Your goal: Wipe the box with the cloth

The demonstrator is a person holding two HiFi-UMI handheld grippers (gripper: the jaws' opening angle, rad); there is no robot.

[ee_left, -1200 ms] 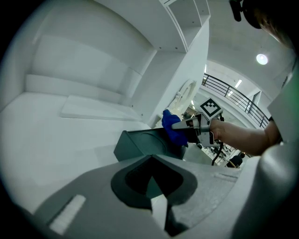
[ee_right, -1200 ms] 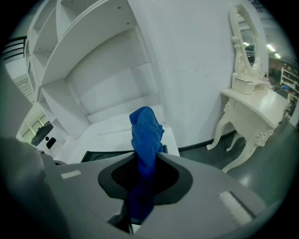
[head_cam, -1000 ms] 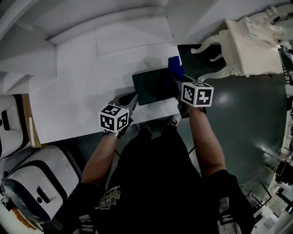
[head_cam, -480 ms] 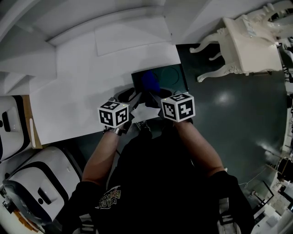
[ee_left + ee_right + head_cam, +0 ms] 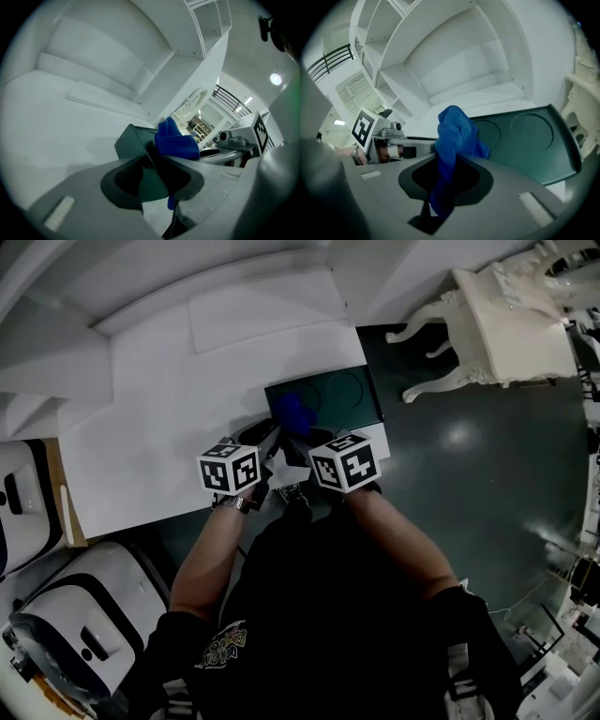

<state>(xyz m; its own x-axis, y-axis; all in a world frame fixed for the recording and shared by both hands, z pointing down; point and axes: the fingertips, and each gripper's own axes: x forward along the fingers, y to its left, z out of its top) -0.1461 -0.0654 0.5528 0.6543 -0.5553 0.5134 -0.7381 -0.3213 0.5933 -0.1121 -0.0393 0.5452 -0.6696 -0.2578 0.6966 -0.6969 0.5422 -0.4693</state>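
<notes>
A dark green box (image 5: 342, 395) with two round recesses in its top lies at the near right edge of the white table (image 5: 159, 427). My left gripper (image 5: 270, 439) is shut on the box's near left corner (image 5: 133, 140). A blue cloth (image 5: 291, 411) is bunched in my right gripper (image 5: 298, 435), which is shut on it and presses it on the left part of the box top. In the right gripper view the cloth (image 5: 454, 136) sticks up between the jaws, with the box (image 5: 529, 136) behind it and my left gripper (image 5: 389, 136) at the left.
A thin white board (image 5: 262, 320) lies flat at the back of the table, against white shelving. An ornate white chair (image 5: 506, 324) stands on the dark floor to the right. White and black machines (image 5: 56, 615) sit at the lower left.
My right gripper has swept the blue cloth leftward and nearer, from the box's far right corner to its left part. The left gripper has stayed at the box's near left corner.
</notes>
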